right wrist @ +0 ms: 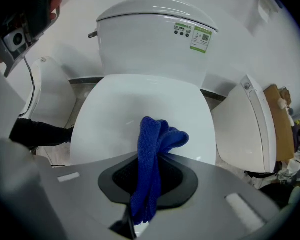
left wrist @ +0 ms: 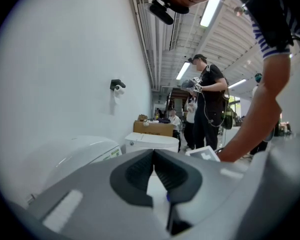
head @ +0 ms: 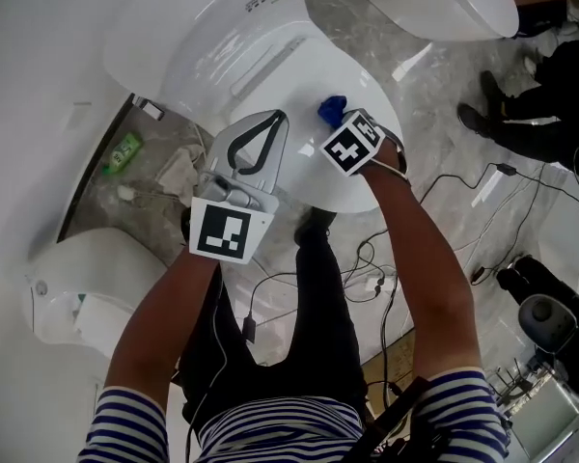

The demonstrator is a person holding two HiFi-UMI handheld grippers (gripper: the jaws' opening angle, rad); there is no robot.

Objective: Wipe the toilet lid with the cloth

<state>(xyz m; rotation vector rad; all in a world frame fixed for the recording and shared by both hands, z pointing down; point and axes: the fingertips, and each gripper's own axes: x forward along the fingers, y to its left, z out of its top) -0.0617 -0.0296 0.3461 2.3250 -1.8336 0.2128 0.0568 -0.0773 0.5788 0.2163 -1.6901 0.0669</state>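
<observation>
A white toilet [head: 212, 37] fills the middle of the head view, its tank towards the wall and its lid [head: 299, 177] closed. A second white toilet [right wrist: 245, 129] stands just beside it on one side, and a third [right wrist: 50, 99] on the other. In the left gripper view a person in black [left wrist: 210, 104] stands well back in the room. The left gripper [head: 276, 119] hangs over the lid's left edge with its jaws pressed together and nothing between them; its own view looks out level along the wall. The right gripper [head: 336, 119] is over the middle of the lid, and its jaws are clamped on the blue cloth [right wrist: 152, 149]. The cloth runs up between the dark pads, and its bunched end sticks out past the tips above the white lid. Whether the cloth is touching the lid cannot be told. A green bottle [head: 124, 152] lies on the floor to the left of the toilet, and thin cables [head: 367, 268] trail over the floor in front of it.
</observation>
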